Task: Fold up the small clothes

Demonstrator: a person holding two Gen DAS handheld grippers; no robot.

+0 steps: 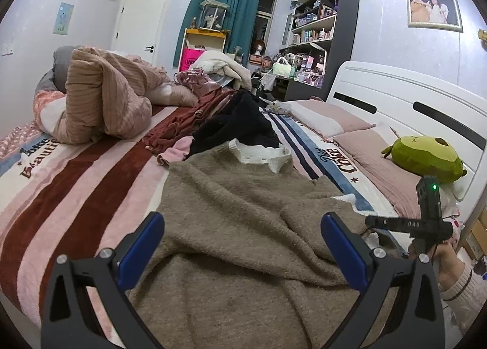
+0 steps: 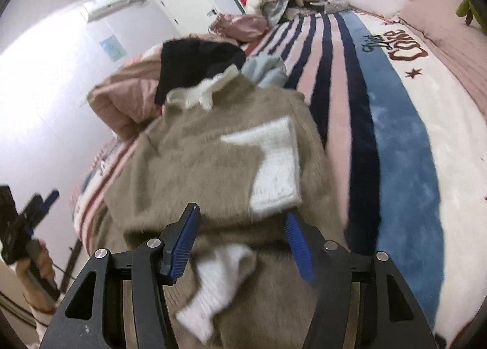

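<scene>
- Nearest in the right wrist view, the right gripper (image 2: 240, 239) is standing about half open above the brown sweater (image 2: 213, 166); nothing is between its blue pads, so it is holding nothing.
- Just under these pads a white cuff (image 2: 219, 276) is lying loose on the brown knit, and a little farther a white patch (image 2: 274, 166) is showing on the folded part.
- In the left wrist view, the left gripper (image 1: 243, 245) is hanging wide open over the near part of the same sweater, and it is also gripping nothing.
- The sweater is lying on the striped blanket (image 1: 76, 197) of the bed, with its long axis running from near to far, and its white collar (image 1: 264, 154) is pointing to the far end.
- Both tools are staying at the near hem end; I judge that the right one is nearer to the loose cuff, so the next tucking or folding move is probably belonging to it.
- To the right of the sweater, the blanket is giving open room for moving; to the left there is also free stripe.
- Farther, a black garment (image 1: 240, 123) is touching the collar end, so a fold toward the far side is having less room.
- Farthest, a pink quilt (image 1: 103, 93) and a green plush toy (image 1: 423, 157) are lying well apart from the work.
</scene>
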